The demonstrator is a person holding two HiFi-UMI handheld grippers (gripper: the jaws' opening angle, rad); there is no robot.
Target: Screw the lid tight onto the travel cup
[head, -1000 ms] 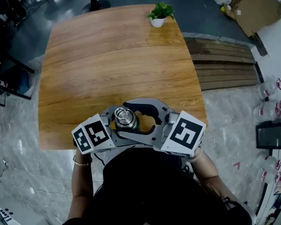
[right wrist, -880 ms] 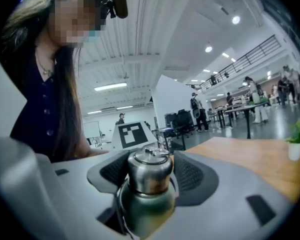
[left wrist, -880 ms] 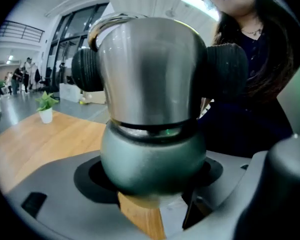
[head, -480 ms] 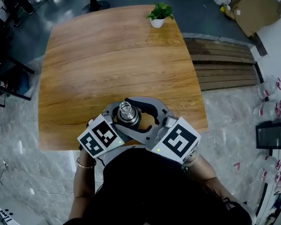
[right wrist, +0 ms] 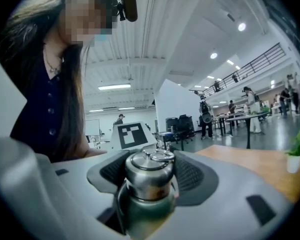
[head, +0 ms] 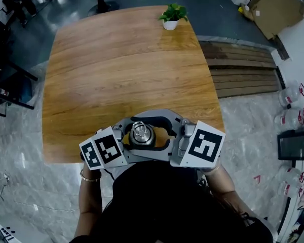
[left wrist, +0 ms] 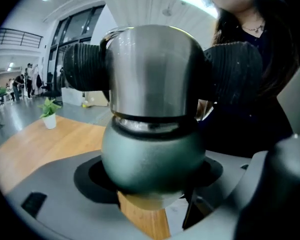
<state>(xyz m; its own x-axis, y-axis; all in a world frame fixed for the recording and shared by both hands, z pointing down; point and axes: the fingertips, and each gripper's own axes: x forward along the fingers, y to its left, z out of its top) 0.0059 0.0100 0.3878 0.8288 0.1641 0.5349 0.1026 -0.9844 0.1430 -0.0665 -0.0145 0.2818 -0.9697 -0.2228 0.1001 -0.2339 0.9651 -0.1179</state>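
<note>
While the left gripper [left wrist: 152, 184] clamps the upright travel cup [left wrist: 150, 149] from nine o'clock, the right gripper [right wrist: 150, 179] clenches its lid [head: 142, 133] from three.

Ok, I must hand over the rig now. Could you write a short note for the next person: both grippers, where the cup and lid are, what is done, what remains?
The left gripper is shut on the travel cup, on its green body, at the near edge of the table.
The right gripper is shut on the lid, ribbed pads on both sides.
Done: the lid sits on the cup's neck.
Left: tightness cannot be seen; a steel ring shows under the lid. Probably turn the lid until it stops, then release.
</note>
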